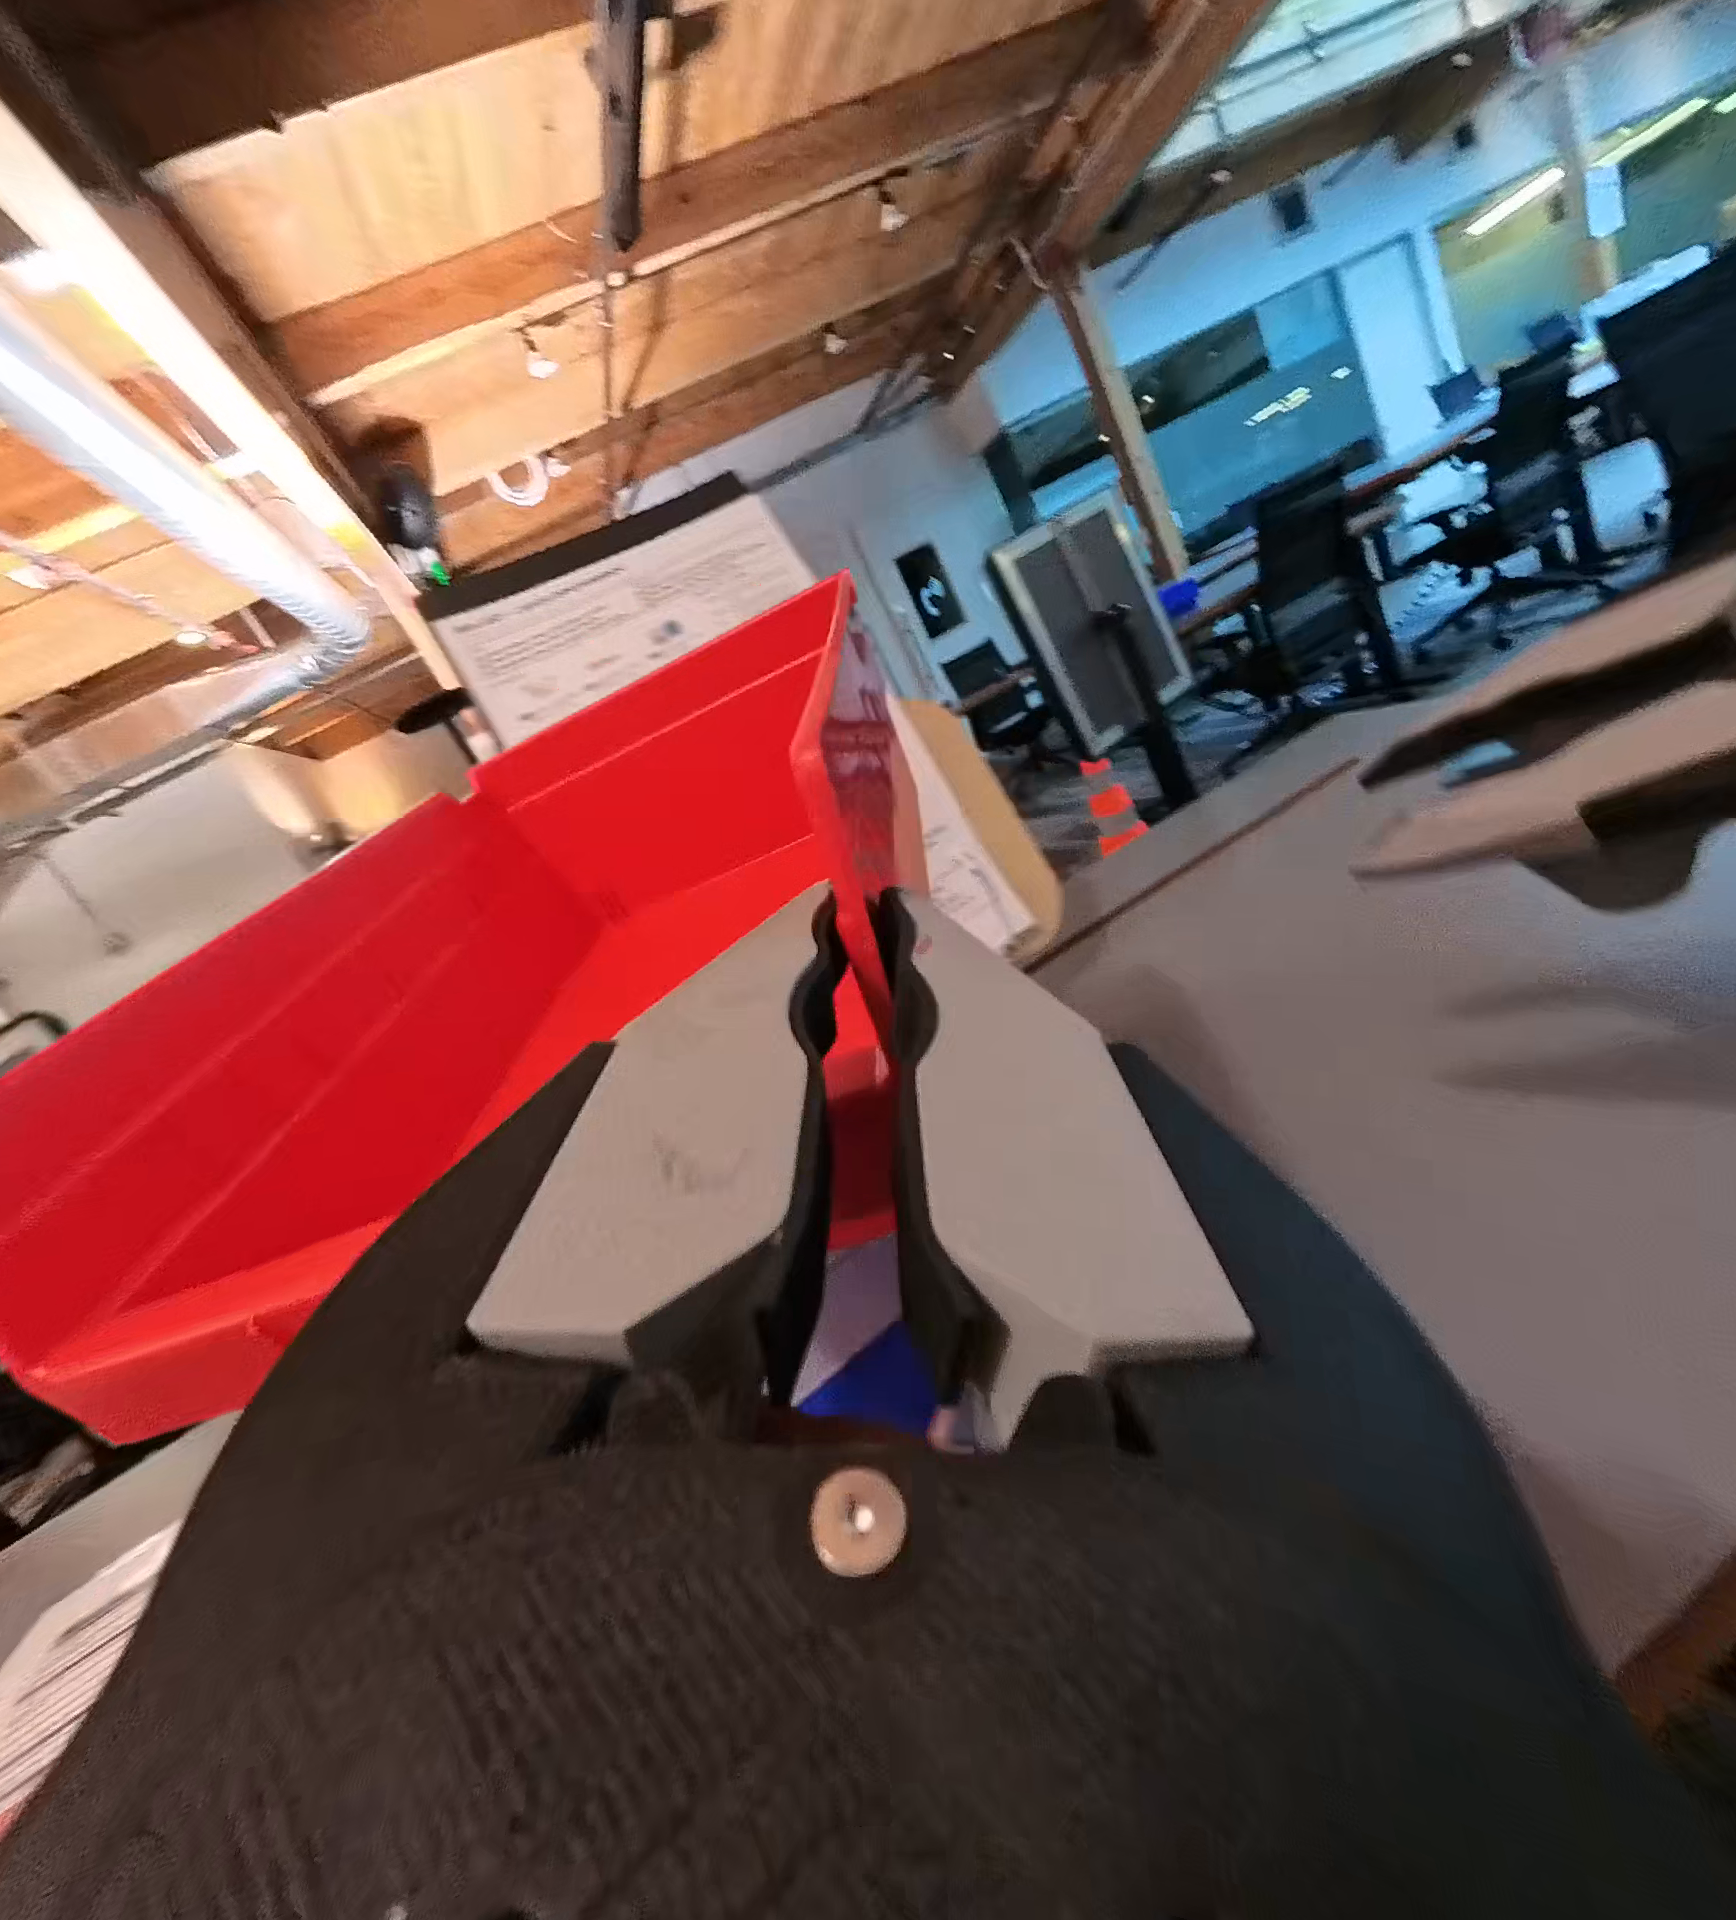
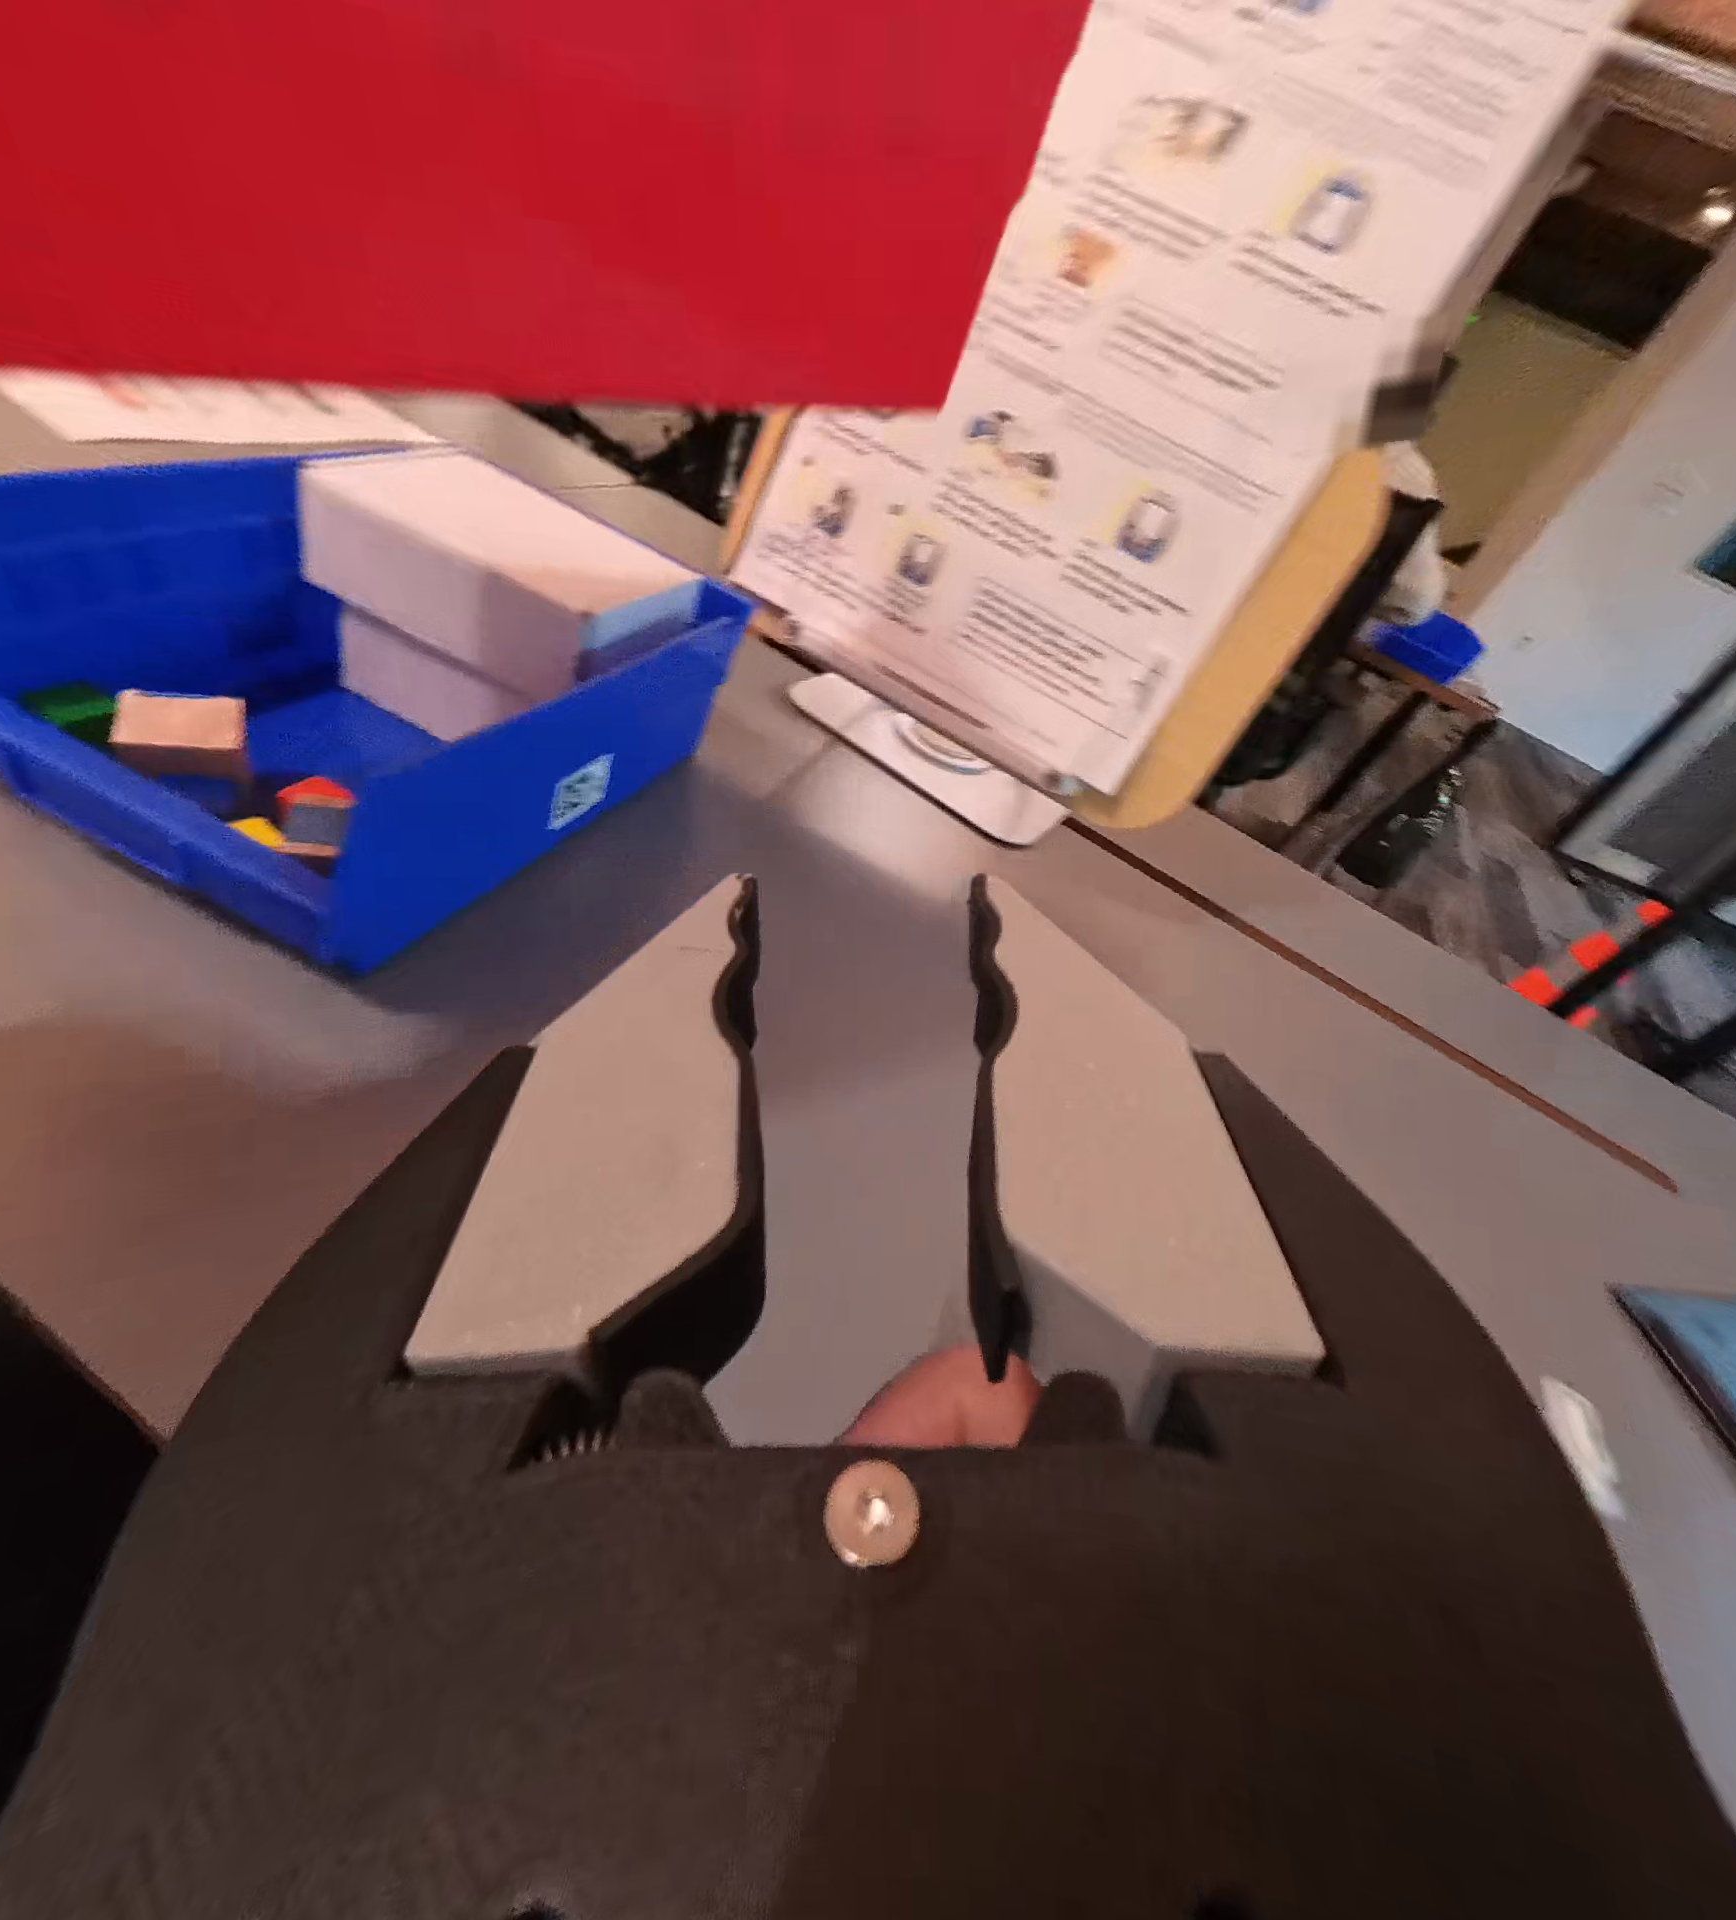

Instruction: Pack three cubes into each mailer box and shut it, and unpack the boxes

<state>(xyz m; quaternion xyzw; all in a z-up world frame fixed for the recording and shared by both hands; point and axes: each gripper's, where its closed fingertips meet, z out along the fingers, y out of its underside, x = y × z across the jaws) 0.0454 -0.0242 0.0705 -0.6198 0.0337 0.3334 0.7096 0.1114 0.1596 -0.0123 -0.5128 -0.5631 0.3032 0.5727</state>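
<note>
The left gripper [image 1: 859,914] pinches one wall of the red bin [image 1: 344,1039], lifted and tilted off the desk [image 1: 1466,1039], apparently empty inside. Toward the desk's left edge the blue bin [image 2: 490,831] holds loose cubes [image 2: 180,730] and two stacked, shut white boxes [image 2: 469,582]. The right gripper [image 2: 859,914], jaws spread and holding nothing, hovers over the desk's middle, so I judge unpacking only partly done.
</note>
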